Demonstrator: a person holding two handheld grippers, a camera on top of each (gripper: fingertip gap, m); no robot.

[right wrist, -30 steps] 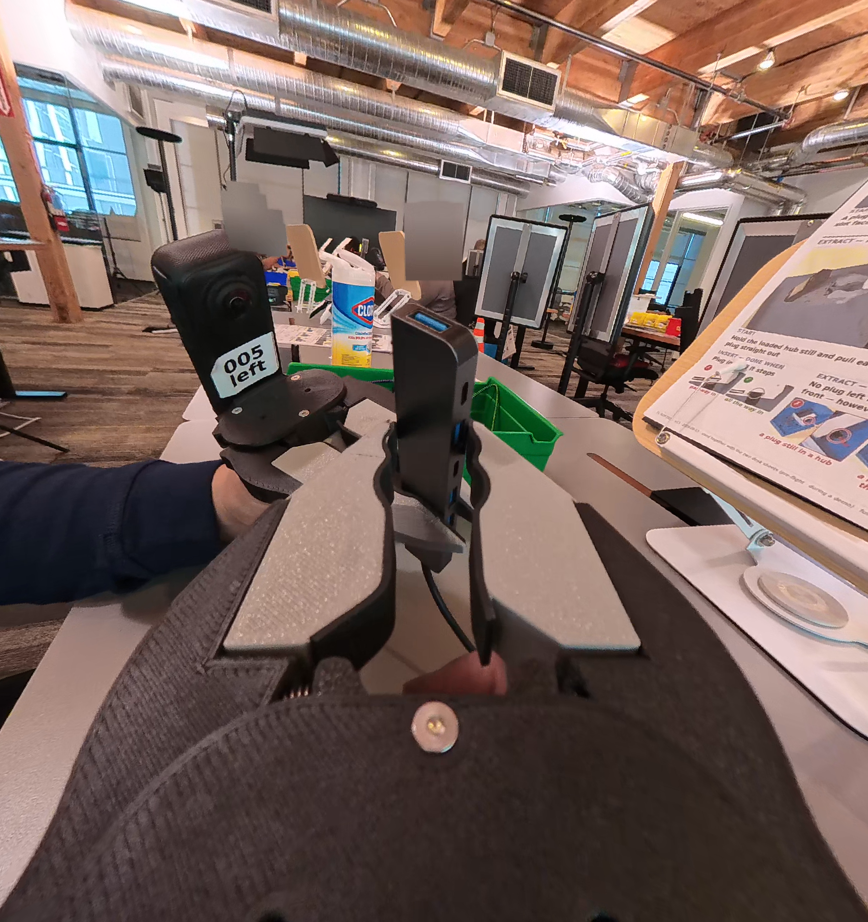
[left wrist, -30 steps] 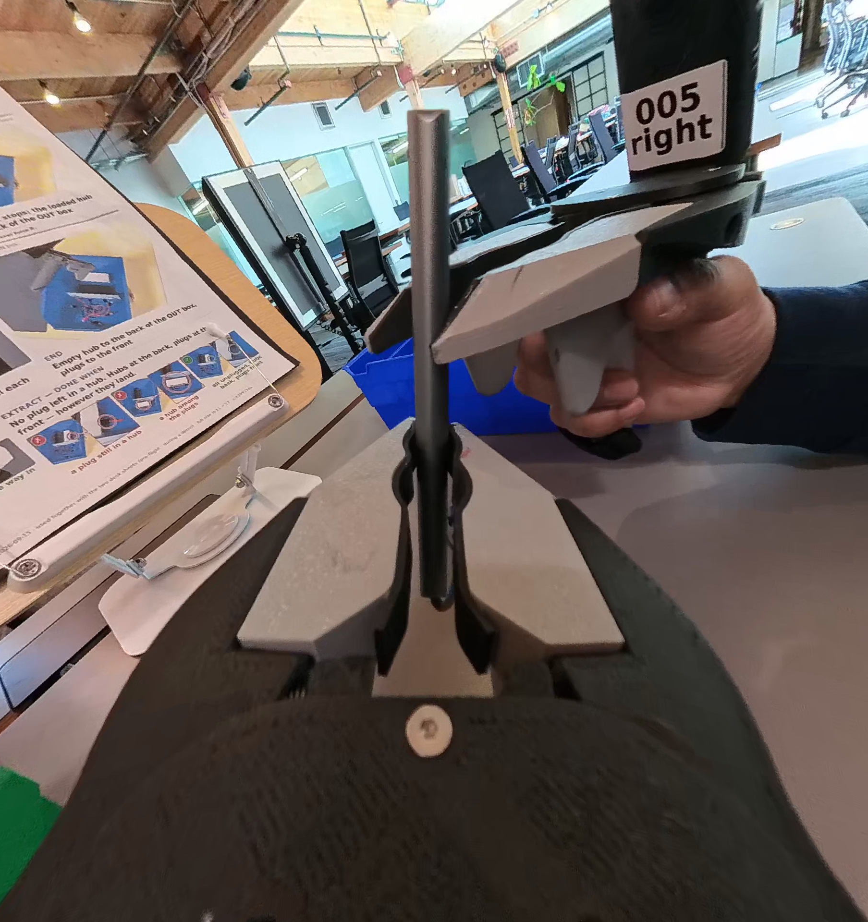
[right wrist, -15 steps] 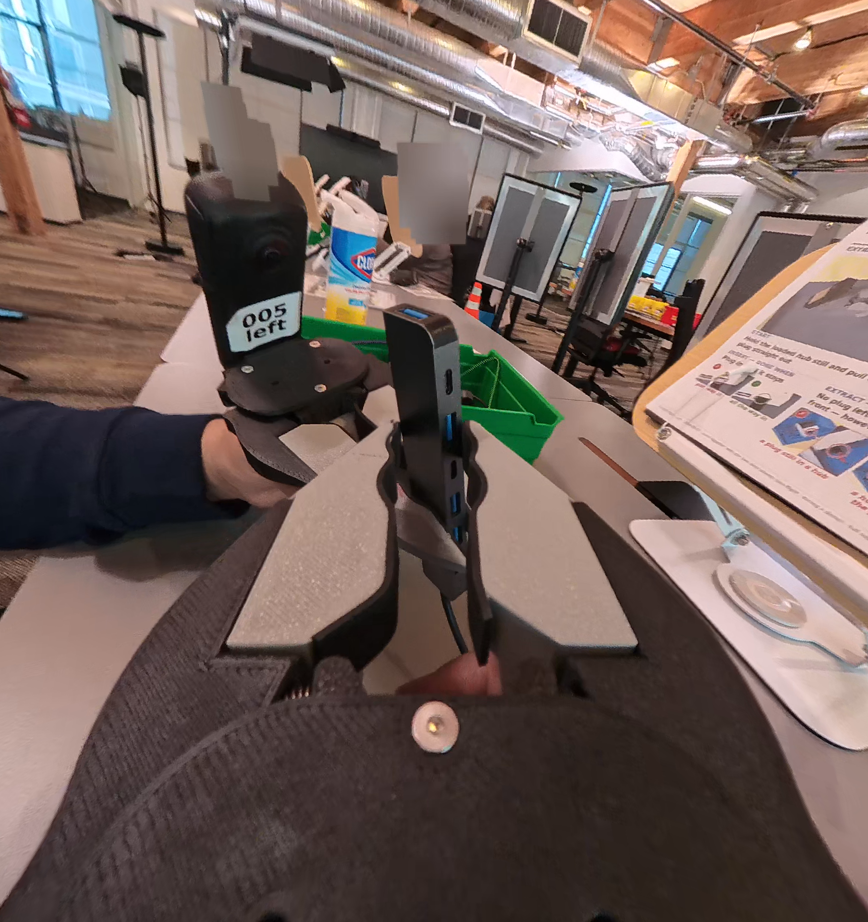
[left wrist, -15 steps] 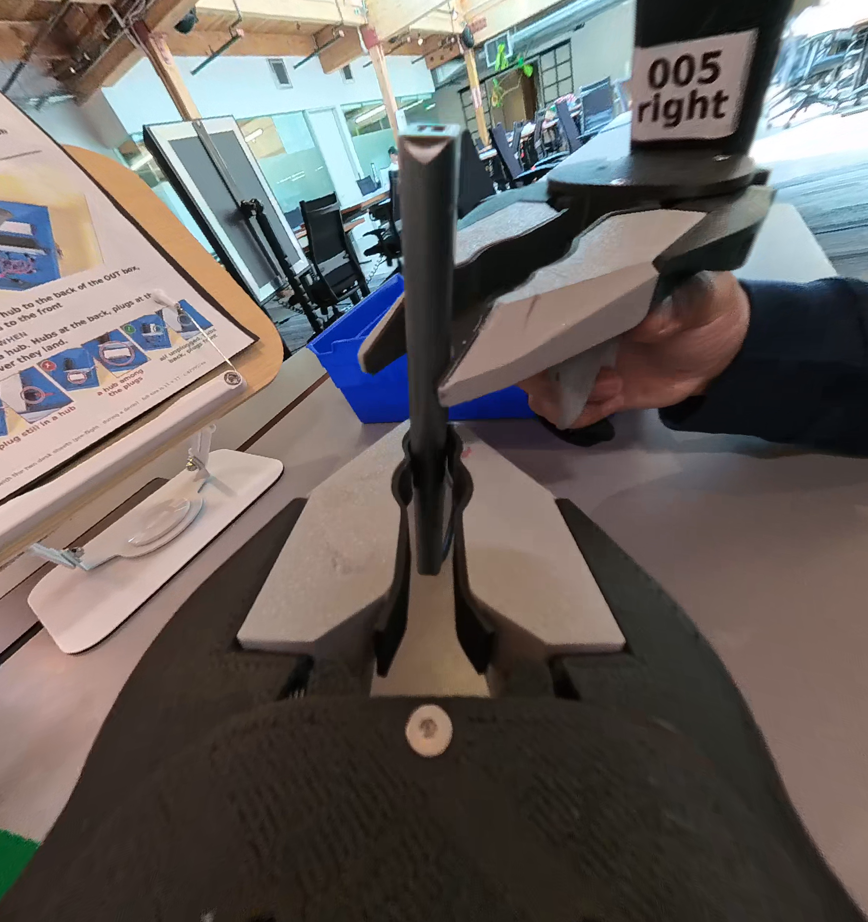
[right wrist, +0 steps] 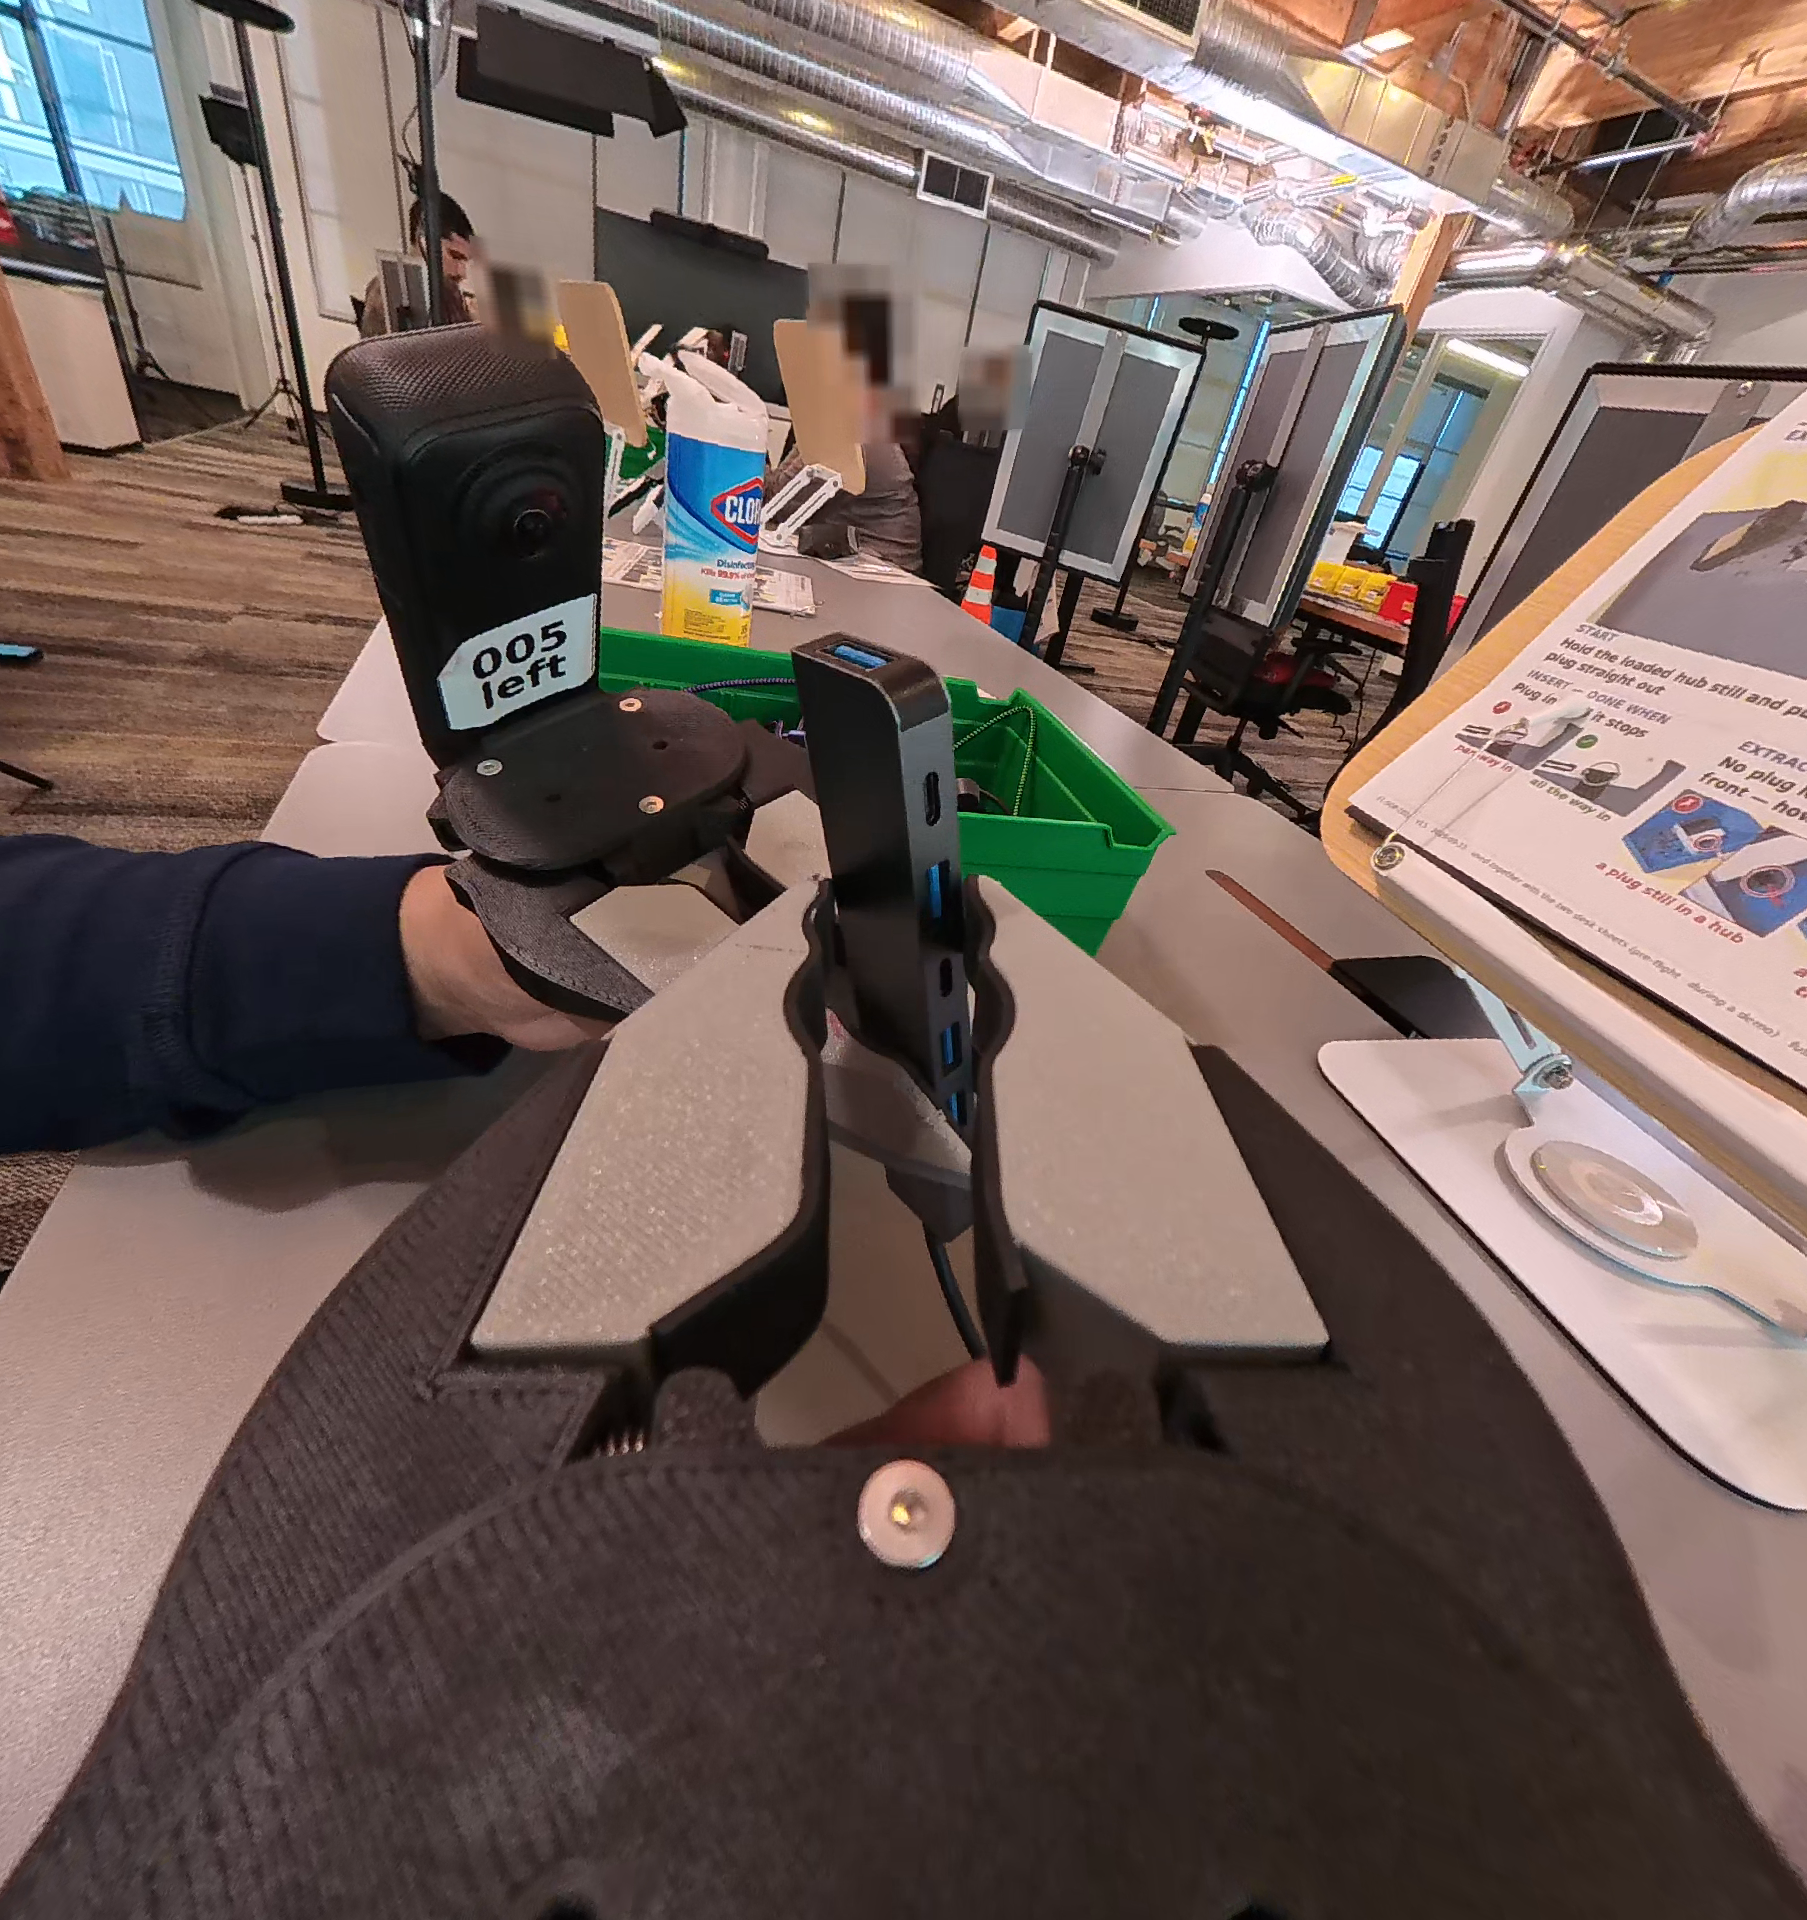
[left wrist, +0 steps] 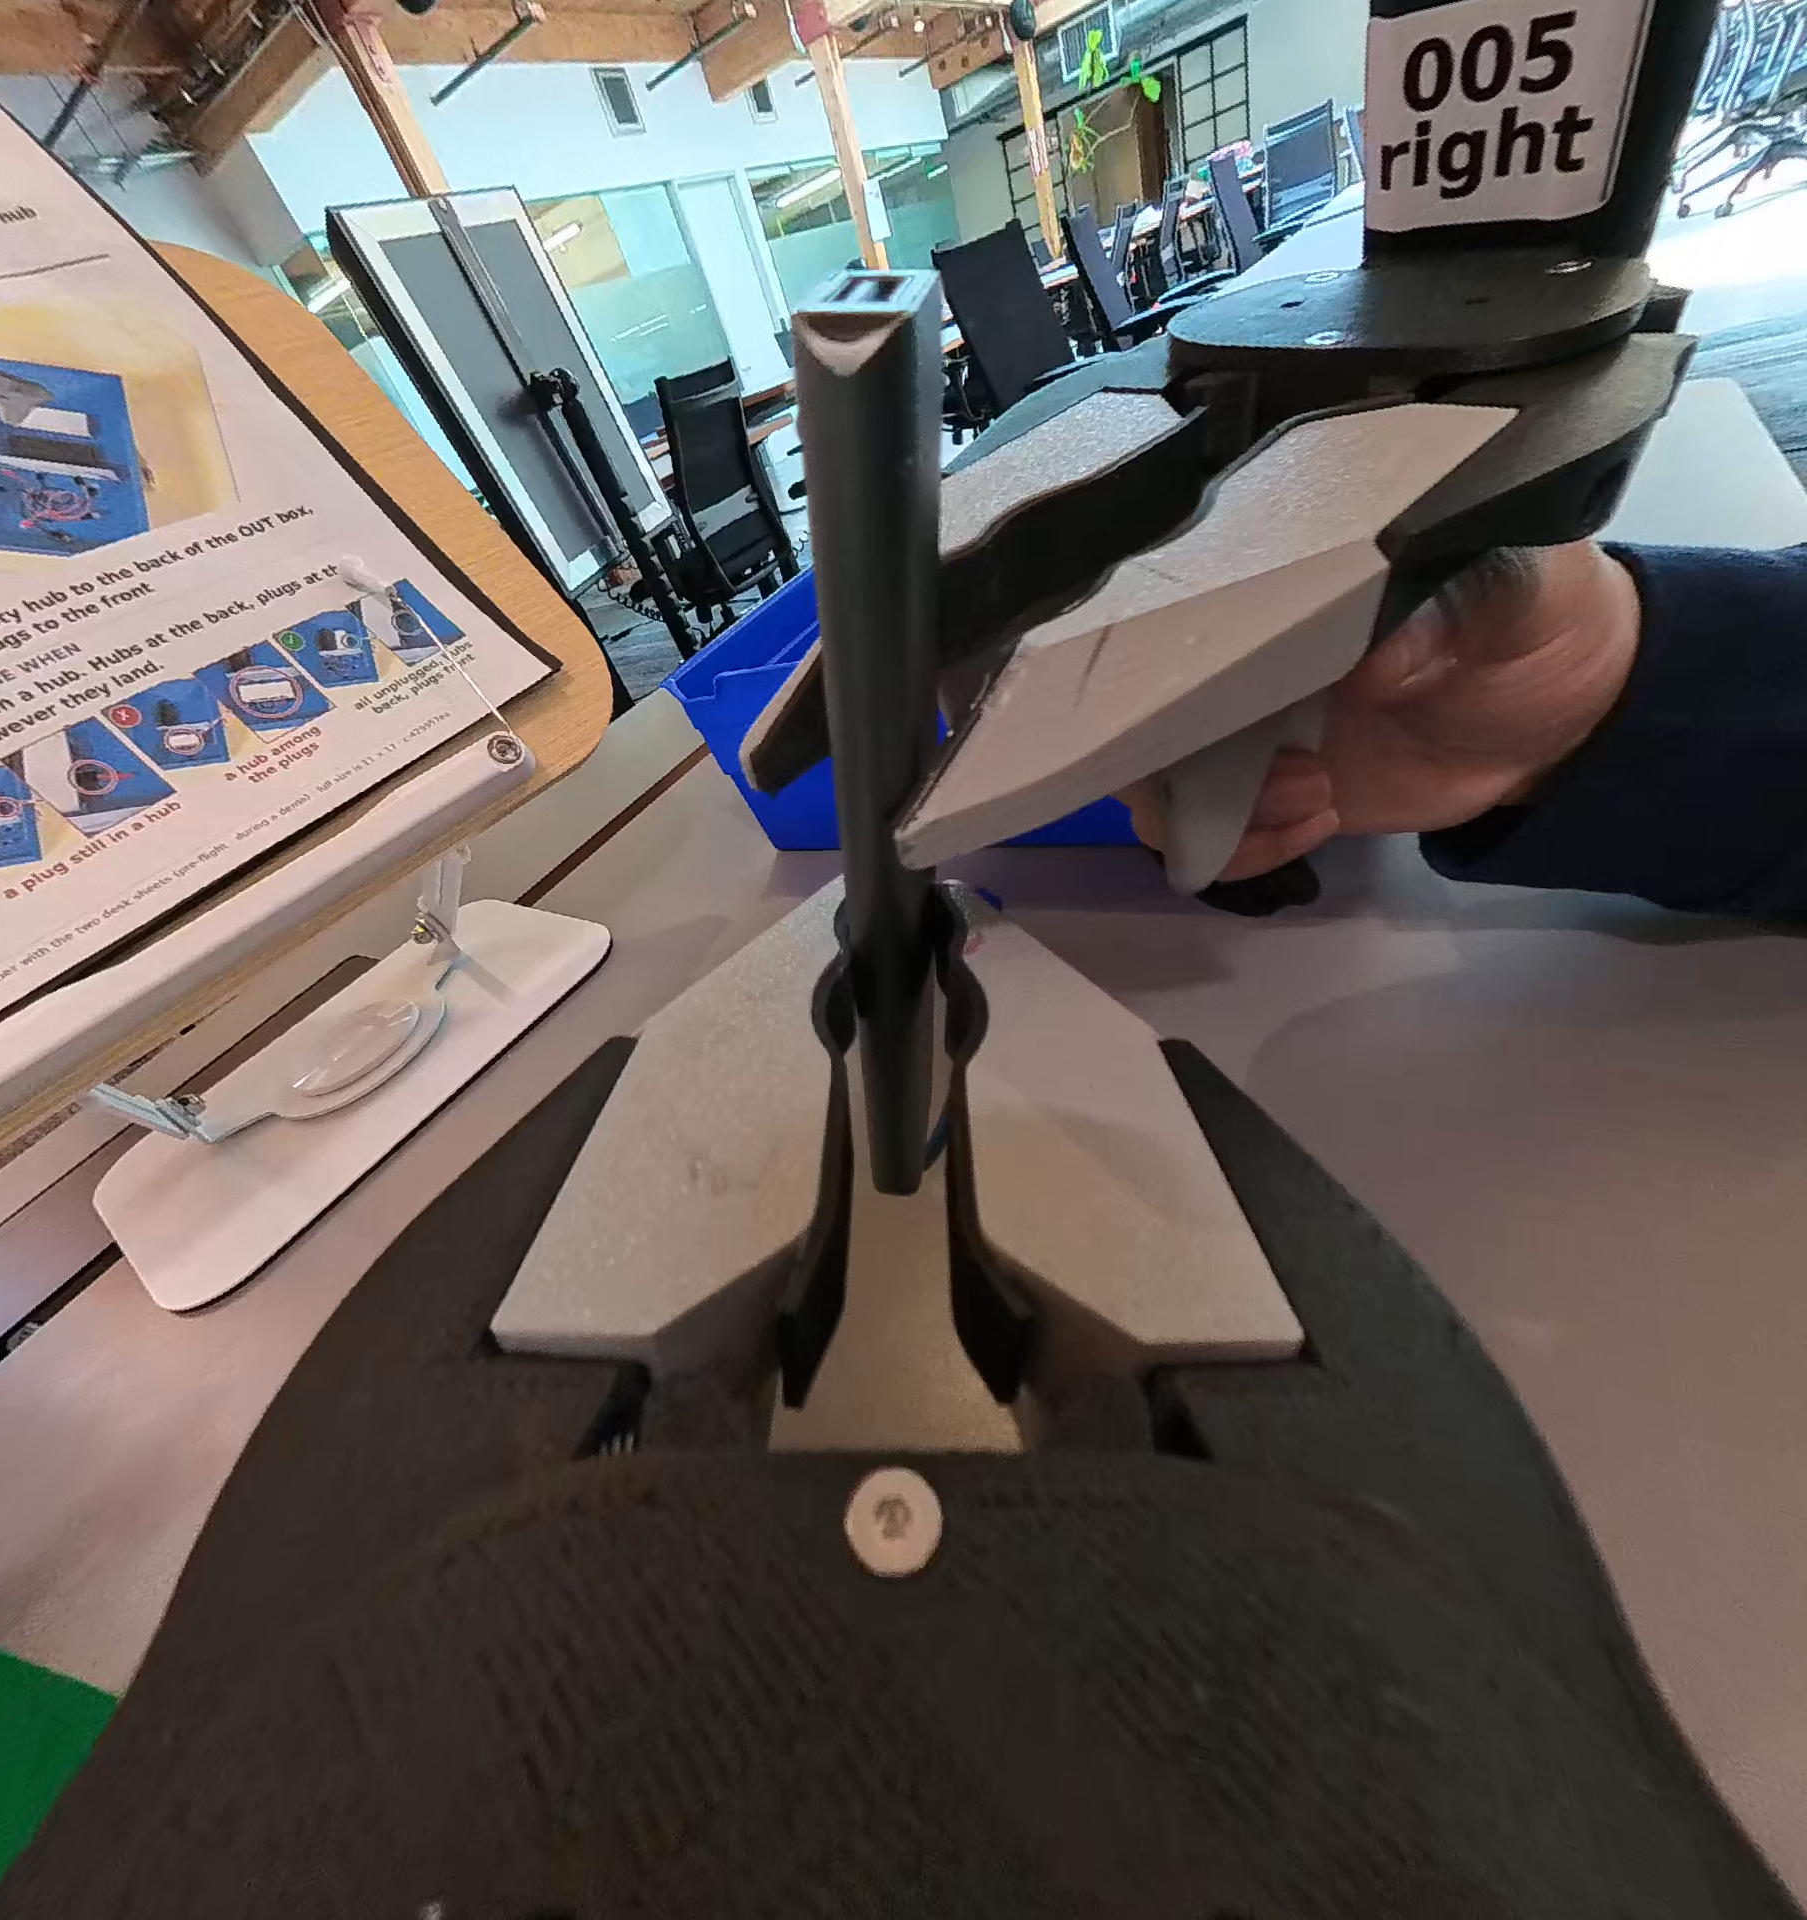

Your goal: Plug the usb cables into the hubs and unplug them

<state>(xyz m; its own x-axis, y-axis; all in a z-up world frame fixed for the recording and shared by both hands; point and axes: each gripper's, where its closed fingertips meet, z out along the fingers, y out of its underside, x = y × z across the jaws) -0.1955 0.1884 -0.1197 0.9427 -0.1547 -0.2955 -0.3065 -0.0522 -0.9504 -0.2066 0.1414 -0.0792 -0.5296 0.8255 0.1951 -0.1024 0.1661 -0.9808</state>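
**Both grippers pinching one upright USB hub above the table**

*Left wrist view.* The left gripper has its fingers drawn in against the lower part of a dark, slim hub, which stands upright and is seen edge-on. Higher up the same body, the right gripper comes in from the right, its grey fingers on either side of the hub; a hand in a dark sleeve works its trigger. Two grips at different heights probably serve to pass the hub across or to steady it against twisting. Behind stand a blue bin and an instruction sheet on a tilted stand, set where the person can read it while working. Everything is held above the grey table.

*Right wrist view.* Here the right gripper is pressed onto the hub's broad faces, which leaves the narrow side with its row of ports turned to the camera and free. All visible ports look empty, including the blue one in the top end. A dark cable leaves the hub's lower end and runs down between the fingers. The left gripper sits close behind on the left; its fingertips are hidden in this view. A green bin lies just beyond, with what seem to be cables inside, though they are too small to tell. No plug is in hand, so no insertion is under way at this moment.
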